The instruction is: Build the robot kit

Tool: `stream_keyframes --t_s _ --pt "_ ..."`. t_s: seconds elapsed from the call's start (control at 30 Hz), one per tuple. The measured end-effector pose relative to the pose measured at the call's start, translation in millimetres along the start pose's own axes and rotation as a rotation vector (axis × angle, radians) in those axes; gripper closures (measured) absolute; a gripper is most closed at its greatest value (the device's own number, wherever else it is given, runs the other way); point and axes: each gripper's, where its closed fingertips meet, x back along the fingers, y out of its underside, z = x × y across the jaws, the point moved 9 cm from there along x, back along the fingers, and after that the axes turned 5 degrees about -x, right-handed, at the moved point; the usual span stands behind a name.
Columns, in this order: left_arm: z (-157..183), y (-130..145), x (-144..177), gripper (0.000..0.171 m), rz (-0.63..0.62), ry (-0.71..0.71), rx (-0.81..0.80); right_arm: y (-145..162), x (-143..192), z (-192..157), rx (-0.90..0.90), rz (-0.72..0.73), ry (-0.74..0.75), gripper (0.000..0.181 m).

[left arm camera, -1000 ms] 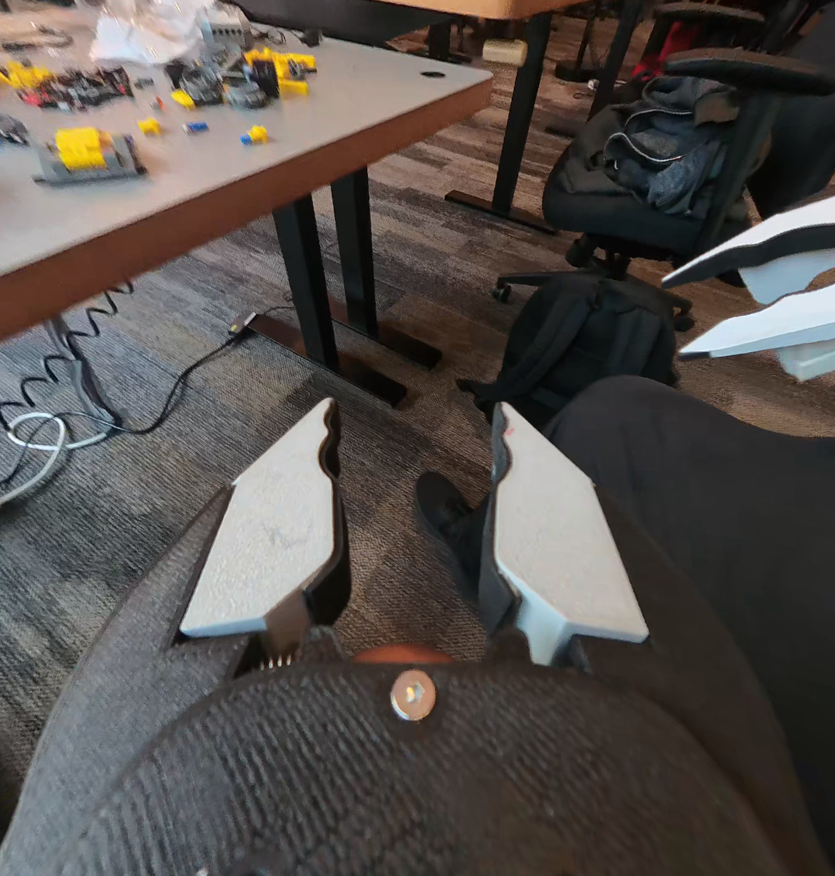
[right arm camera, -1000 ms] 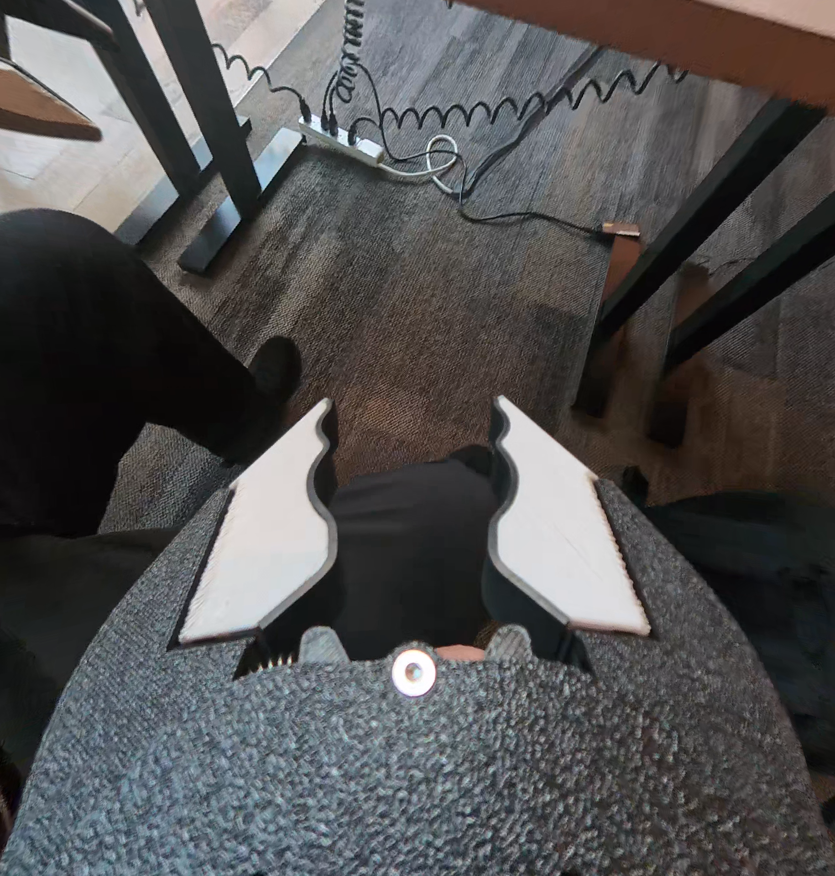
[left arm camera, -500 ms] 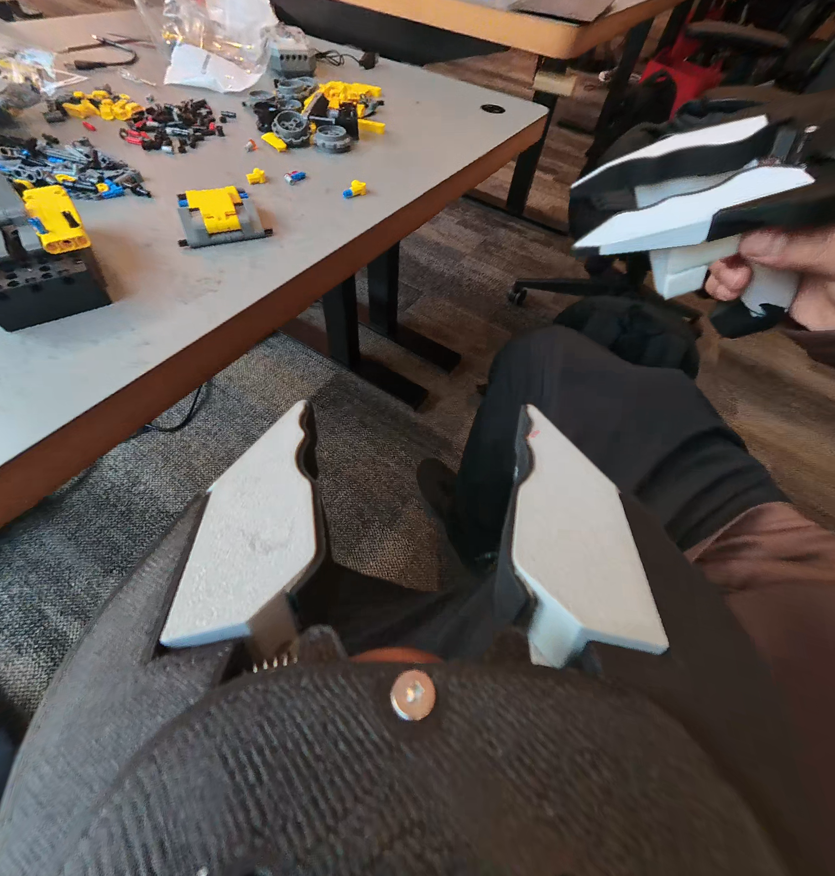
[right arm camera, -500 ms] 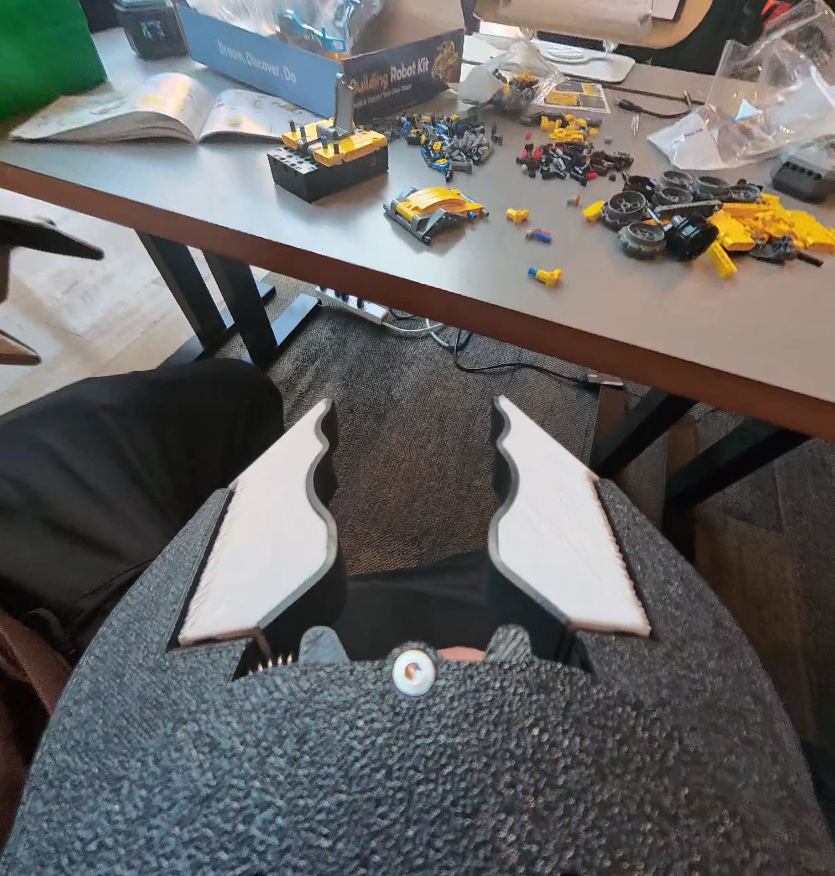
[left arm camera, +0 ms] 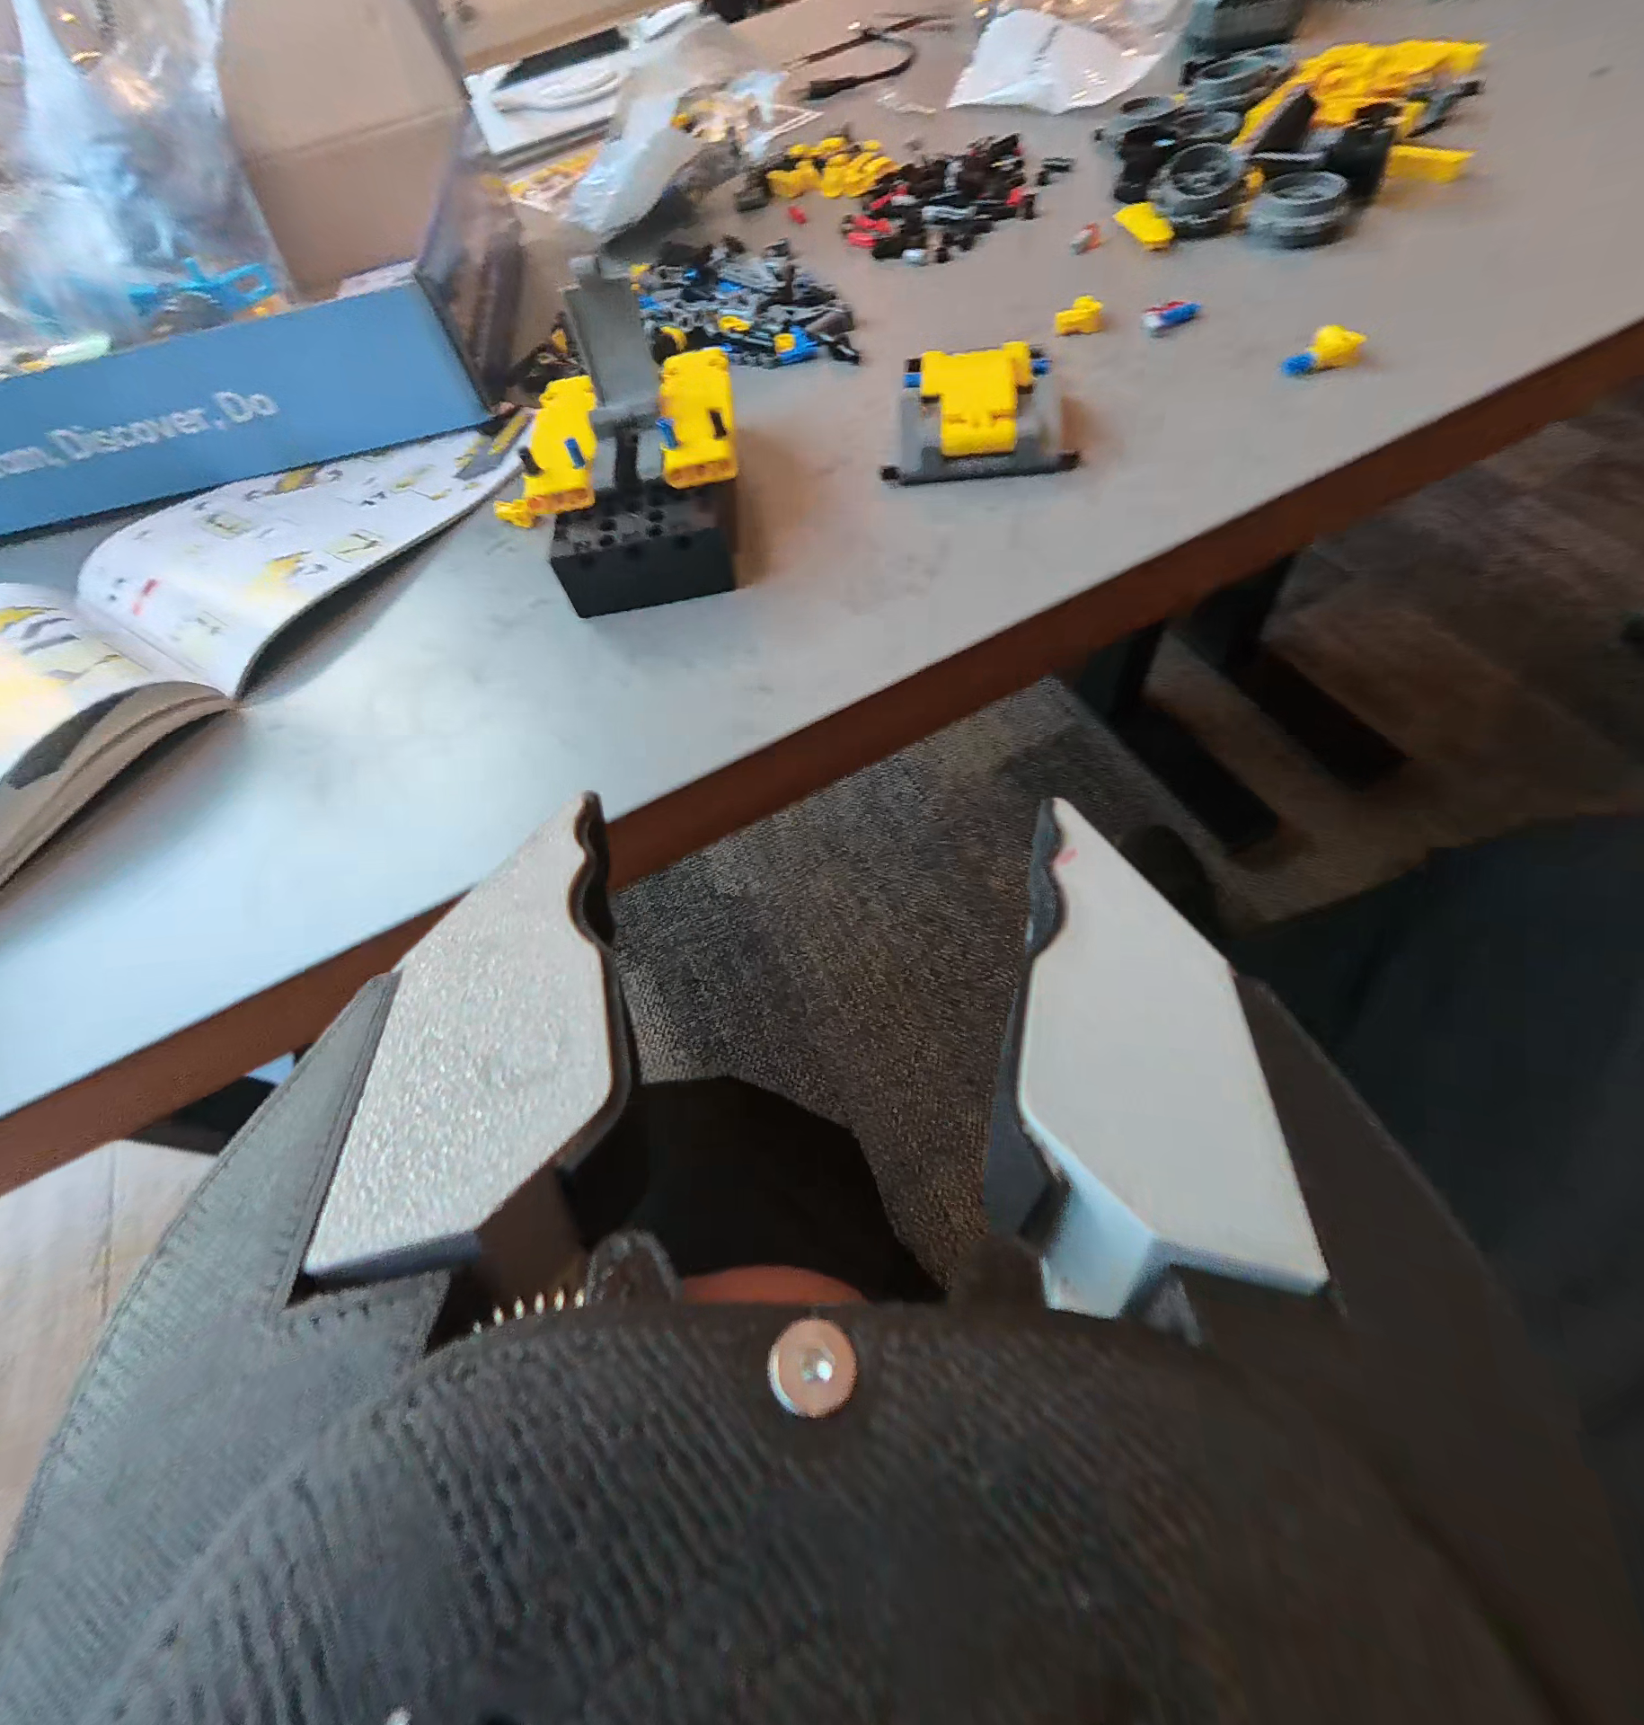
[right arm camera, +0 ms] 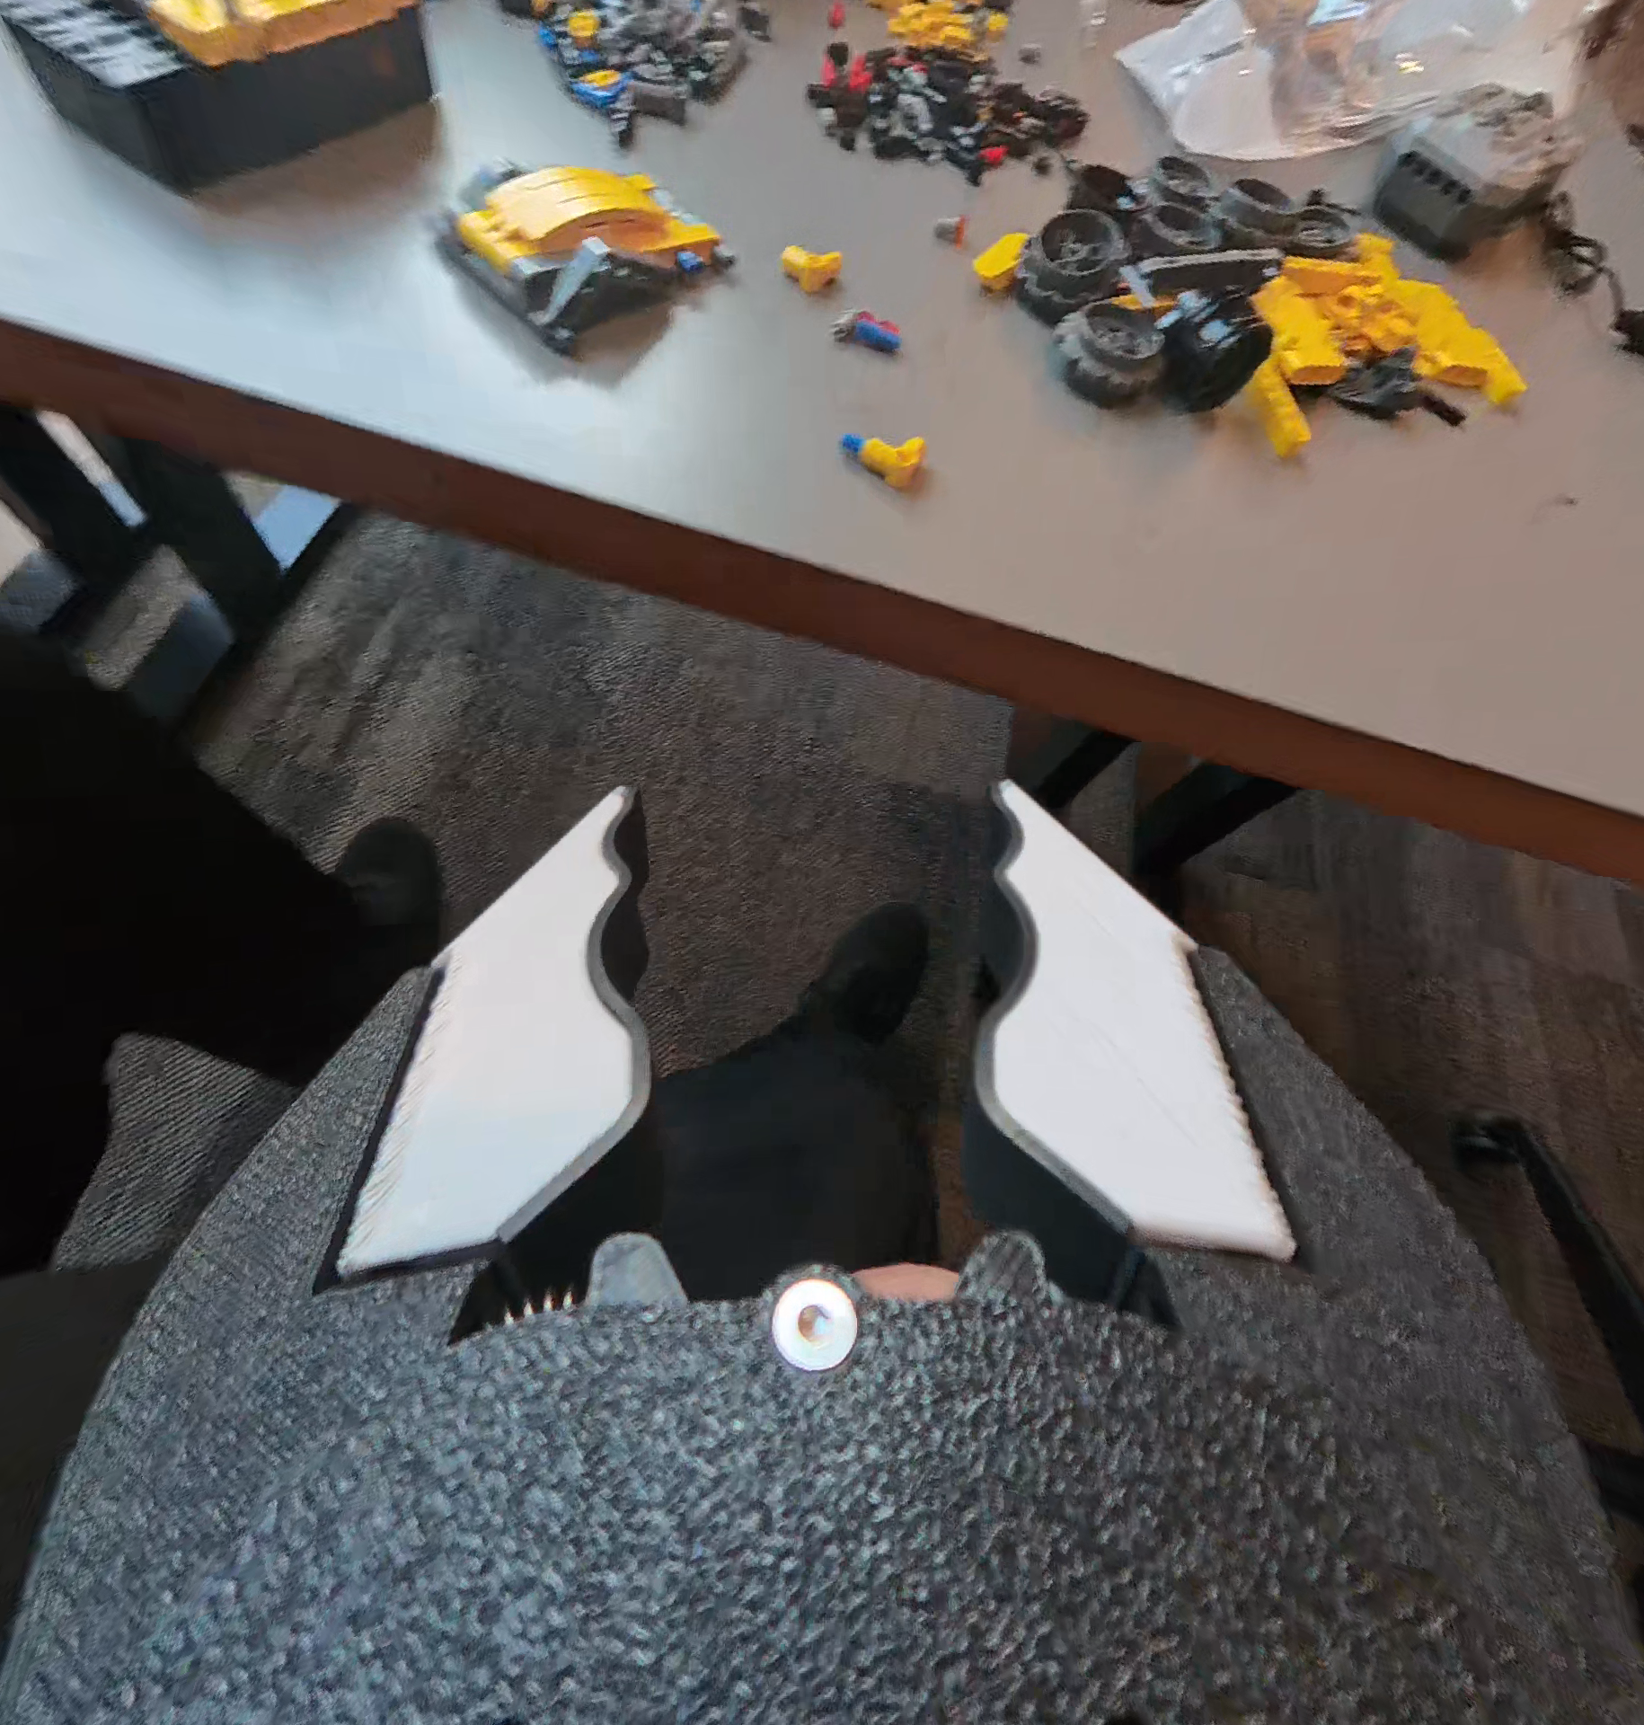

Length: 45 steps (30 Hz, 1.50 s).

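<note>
Both spread and empty: left gripper (left arm camera: 818, 859) and right gripper (right arm camera: 818, 821) short of table edge (right arm camera: 893, 644), bricks (right arm camera: 884, 457) ahead.

We see a grey tabletop (left arm camera: 408, 747) with a reddish-brown edge, standing on black metal legs (right arm camera: 193, 523). Beneath it lies grey woven carpet (right arm camera: 669, 709), and a strip of pale wood-look floor (left arm camera: 62, 1241) shows at left.

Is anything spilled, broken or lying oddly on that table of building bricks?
Nothing looks damaged. The table is messy: loose yellow pieces and grey wheels lie heaped together, and one small yellow-and-blue piece sits alone near the edge. Both grippers are open and empty.
</note>
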Motion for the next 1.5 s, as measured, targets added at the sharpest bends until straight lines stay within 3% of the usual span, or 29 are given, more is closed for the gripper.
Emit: stream_keyframes --t_s 0.07,0.17,0.3,0.53,0.77,0.97,1.1,1.2,1.3,1.4,1.5 --pt "-9 -21 -11 0.089 0.01 -0.013 0.002 -21 -12 16 0.001 0.014 0.083 0.109" --pt "-33 -70 -27 0.089 0.151 -0.039 -0.014 -59 -35 37 0.005 0.072 0.133 0.099" --pt "-64 -115 -74 0.092 0.166 -0.176 -0.01 -100 -78 57 0.01 0.129 0.143 0.098" --pt "-83 -142 -145 0.095 0.121 -0.363 -0.092 -141 -134 58 0.007 0.125 0.1 0.092" --pt "-103 -161 -167 0.096 0.146 -0.406 -0.131 -170 -150 60 0.04 0.164 0.073 0.081" --pt "-123 -154 -171 0.095 0.157 -0.387 -0.124 -168 -156 78 0.042 0.125 0.034 0.073" --pt "-135 -118 -159 0.098 0.151 -0.162 -0.154 -146 -151 109 0.013 0.095 -0.048 0.067" --pt "-143 -81 -144 0.1 0.119 -0.053 -0.125 -125 -150 131 -0.033 0.082 -0.118 0.074" --pt "-146 -63 -130 0.103 0.108 -0.002 -0.079 -120 -149 142 -0.049 0.149 -0.177 0.089" --pt "-152 -55 -123 0.101 0.186 -0.088 -0.08 -129 -149 143 0.04 0.265 -0.202 0.104" --pt "-156 -49 -124 0.101 0.219 -0.131 -0.062 -142 -160 166 0.091 0.337 -0.083 0.111"
